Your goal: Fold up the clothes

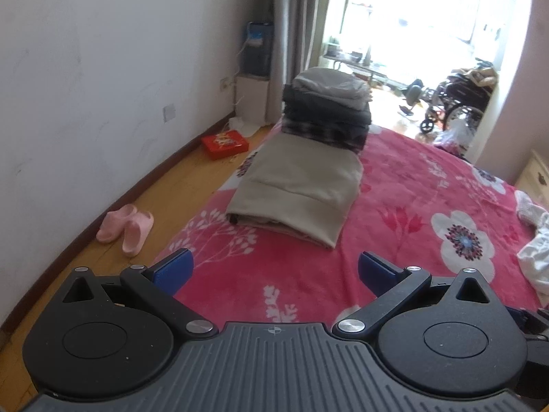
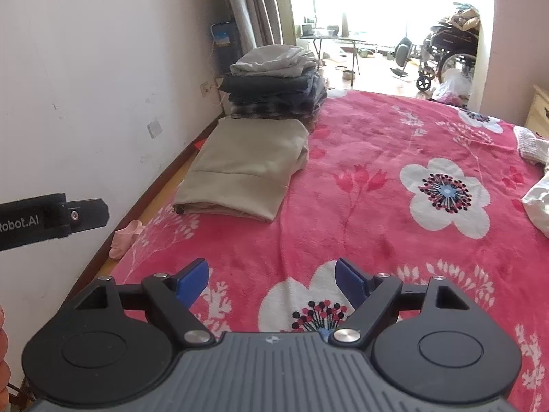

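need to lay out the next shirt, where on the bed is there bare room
Bare: the red floral blanket between the folded beige garment and the white clothes at the right edge. Crowded: the wall side, where the stack of folded clothes stands behind the beige one.

The bed cover [image 2: 394, 130] is bright pink-red, printed with large white flowers with dark dotted centres and white leaf sprigs. A folded garment [image 2: 240, 168] on it is plain beige. The stack of clothes [image 2: 274, 82] runs from light grey on top through dark charcoal to black-and-white plaid. Pale pink slippers [image 1: 125, 228] and a red box [image 1: 224, 144] lie on the yellow-brown floor [image 1: 178, 185]. Each gripper [image 1: 274, 269] is black with blue pads [image 1: 173, 269].
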The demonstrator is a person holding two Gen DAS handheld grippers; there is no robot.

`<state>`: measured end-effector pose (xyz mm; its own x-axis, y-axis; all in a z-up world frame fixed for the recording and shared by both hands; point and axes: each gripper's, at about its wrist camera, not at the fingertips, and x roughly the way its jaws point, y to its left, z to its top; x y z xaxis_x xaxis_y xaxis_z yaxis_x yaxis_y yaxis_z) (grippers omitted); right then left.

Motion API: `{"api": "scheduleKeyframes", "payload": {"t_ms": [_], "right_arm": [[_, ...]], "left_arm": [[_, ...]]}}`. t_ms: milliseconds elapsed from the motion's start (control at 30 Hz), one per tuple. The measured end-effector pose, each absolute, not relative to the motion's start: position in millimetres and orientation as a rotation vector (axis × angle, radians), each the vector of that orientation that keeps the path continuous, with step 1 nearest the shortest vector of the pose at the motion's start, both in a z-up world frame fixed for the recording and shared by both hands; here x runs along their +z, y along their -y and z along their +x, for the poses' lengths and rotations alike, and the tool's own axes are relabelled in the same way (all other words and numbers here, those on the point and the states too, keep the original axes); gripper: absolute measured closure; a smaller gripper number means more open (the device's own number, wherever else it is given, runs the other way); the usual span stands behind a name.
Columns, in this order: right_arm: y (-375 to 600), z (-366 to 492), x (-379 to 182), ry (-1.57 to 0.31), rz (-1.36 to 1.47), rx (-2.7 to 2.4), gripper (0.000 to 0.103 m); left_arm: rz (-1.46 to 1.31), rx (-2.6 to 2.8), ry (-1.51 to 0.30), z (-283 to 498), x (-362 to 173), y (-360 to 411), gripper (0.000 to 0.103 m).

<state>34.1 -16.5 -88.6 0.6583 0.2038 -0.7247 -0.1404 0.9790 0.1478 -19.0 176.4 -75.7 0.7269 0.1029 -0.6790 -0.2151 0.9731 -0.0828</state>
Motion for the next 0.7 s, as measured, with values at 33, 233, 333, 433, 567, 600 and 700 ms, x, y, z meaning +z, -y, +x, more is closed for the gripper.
{"api": "scheduleKeyframes", "payload": {"t_ms": [33,233,333,433,567,600,700], "right_arm": [[16.9,33.6,-89.0,-0.832,0.082,0.191,0.019],[16.8,31.3,-89.4,-0.839,0.083,0.179,0.019],[15.7,30.5,-89.1,-0.838,0.082,0.179,0.019],[14.5,30.0,-89.3,-0.841,0.078,0.180,0.019],[13.8,30.4,-90.4,-0.847,0.073,0.183,0.019],[13.7,30.3,-90.4,-0.847,0.072,0.183,0.019],[14.2,30.6,-90.7,-0.848,0.072,0.181,0.019]], "left_arm": [[-0.156,0.184,-0.738,-19.0,-76.0,-176.0,0.000],[-0.118,0.213,-0.731,-22.4,-74.7,-173.5,0.000],[-0.114,0.216,-0.733,-23.1,-74.1,-173.5,0.000],[-0.121,0.215,-0.738,-22.7,-74.0,-174.5,0.000],[-0.114,0.211,-0.744,-22.3,-75.4,-173.3,0.000],[-0.111,0.210,-0.745,-22.4,-75.8,-173.0,0.000],[-0.108,0.212,-0.749,-22.6,-77.0,-171.9,0.000]]}}
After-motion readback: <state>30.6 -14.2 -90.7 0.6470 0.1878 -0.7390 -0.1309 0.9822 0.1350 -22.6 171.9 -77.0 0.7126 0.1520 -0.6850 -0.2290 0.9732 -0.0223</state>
